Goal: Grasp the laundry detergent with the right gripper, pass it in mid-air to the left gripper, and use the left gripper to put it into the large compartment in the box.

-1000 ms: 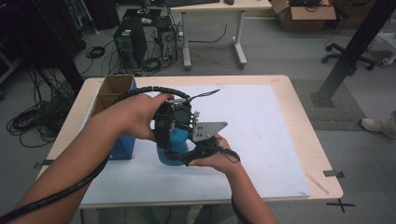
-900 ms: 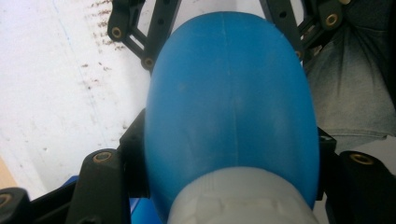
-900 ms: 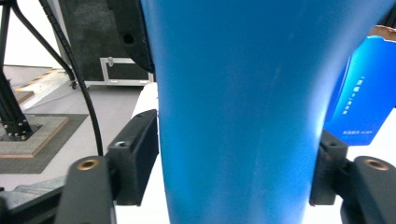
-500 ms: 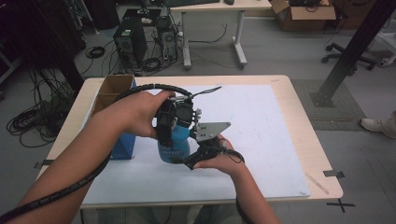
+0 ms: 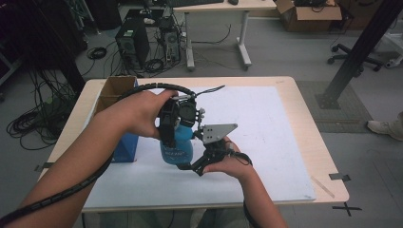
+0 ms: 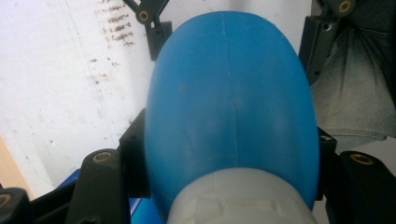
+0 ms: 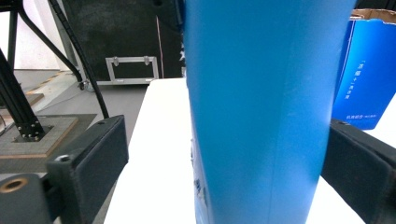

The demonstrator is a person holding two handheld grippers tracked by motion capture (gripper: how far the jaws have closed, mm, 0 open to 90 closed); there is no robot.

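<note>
A blue plastic bottle [image 5: 175,148] with a pale cap is held over the white sheet near the table's front. My left gripper [image 5: 178,127] comes down from above and is shut on the bottle [image 6: 229,107] just below its cap, a jaw on each side. My right gripper [image 5: 189,166] reaches in low from the right. Its jaws stand open around the bottle's lower body [image 7: 266,102]. The left jaw stands clearly off the wall and the right jaw lies close to it.
A blue carton [image 5: 124,147] with an open cardboard top stands at the table's left, just behind the bottle, also in the right gripper view [image 7: 362,70]. The white sheet [image 5: 266,123] covers most of the wooden table [image 5: 313,142]. Computers and cables lie on the floor beyond.
The bottle and the left gripper have risen slightly. The right gripper stays at the bottle's lower body with little movement.
</note>
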